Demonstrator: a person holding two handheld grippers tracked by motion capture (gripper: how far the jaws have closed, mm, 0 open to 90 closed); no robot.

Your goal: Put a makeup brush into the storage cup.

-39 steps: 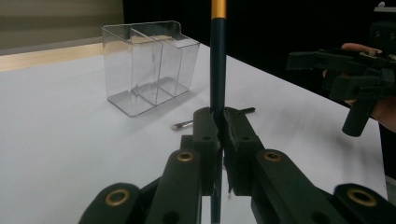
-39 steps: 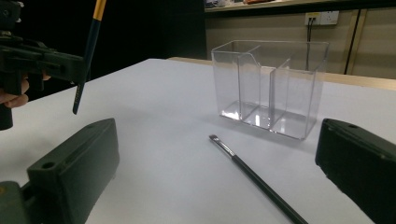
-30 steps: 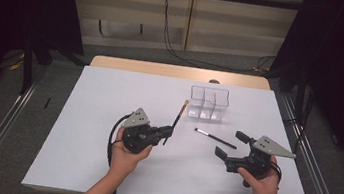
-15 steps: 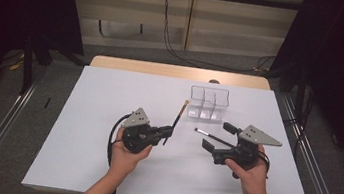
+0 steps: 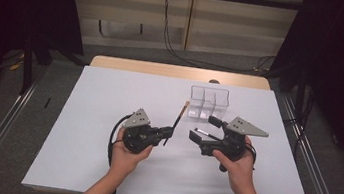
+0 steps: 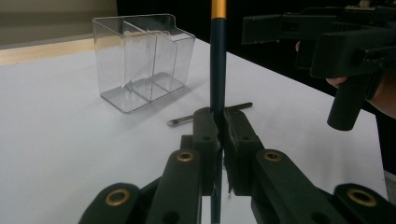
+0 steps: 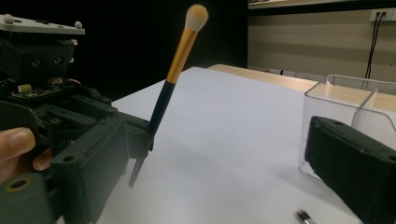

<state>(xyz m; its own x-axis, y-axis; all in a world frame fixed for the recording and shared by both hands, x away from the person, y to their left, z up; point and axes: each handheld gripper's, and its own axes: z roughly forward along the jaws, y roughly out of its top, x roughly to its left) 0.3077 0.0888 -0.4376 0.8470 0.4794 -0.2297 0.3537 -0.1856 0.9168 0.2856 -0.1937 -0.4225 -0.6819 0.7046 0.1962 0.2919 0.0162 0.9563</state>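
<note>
Pinching a makeup brush (image 6: 217, 70) upright between the left gripper (image 5: 167, 133) jaws, right gripper (image 5: 202, 129) jaws wide, just been closing, nothing between them

Bright tabletop, dark surroundings

Even overhead light whitens the table (image 5: 101, 158), casting faint, soft shadows; both sides fall into blackness. The clear organizer (image 6: 140, 60) carries small glints. Close to the lens, the right gripper (image 7: 233, 186) looks blurred and soft.
</note>
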